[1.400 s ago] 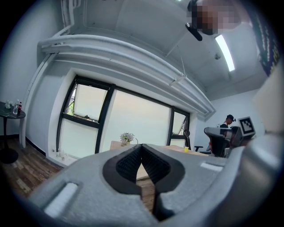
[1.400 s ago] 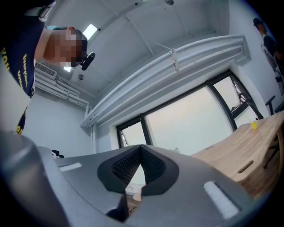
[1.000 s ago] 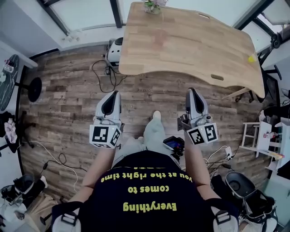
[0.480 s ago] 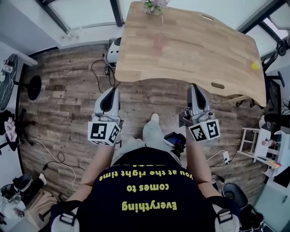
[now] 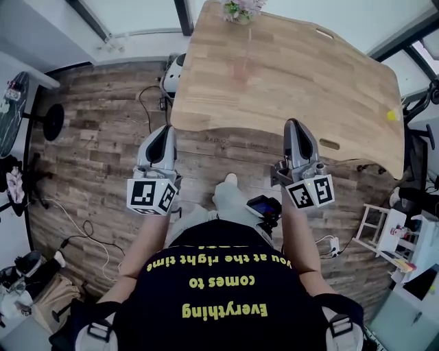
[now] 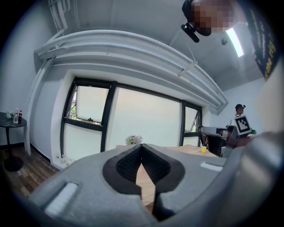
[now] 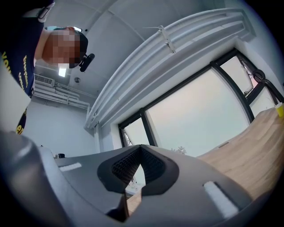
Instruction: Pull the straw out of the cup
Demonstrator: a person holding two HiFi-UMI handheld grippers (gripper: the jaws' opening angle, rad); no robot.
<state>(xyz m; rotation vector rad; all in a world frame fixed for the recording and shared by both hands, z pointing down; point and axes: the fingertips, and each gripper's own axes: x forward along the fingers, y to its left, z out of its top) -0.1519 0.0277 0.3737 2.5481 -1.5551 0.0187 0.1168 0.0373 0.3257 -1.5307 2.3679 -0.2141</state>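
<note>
A small yellow cup (image 5: pixel 392 115) stands near the right edge of the wooden table (image 5: pixel 288 62); it also shows as a yellow cup (image 6: pixel 203 149) far off in the left gripper view. No straw can be made out at this distance. My left gripper (image 5: pixel 164 130) is held level at the table's near left corner, jaws shut and empty. My right gripper (image 5: pixel 293 125) reaches just over the near edge, shut with nothing in it. The left gripper (image 6: pixel 142 148) and right gripper (image 7: pixel 141 148) views both show the pads meeting at their tips.
A flower pot (image 5: pixel 240 9) sits at the table's far edge. On the wood floor left of the table lie cables (image 5: pixel 154 110) and a white device (image 5: pixel 173 75). A round black stand (image 5: pixel 51 122) is at far left, and a white shelf unit (image 5: pixel 381 230) at right.
The person has stepped toward the table. Both grippers moved forward from over the floor to the table's near edge, staying shut and empty.
</note>
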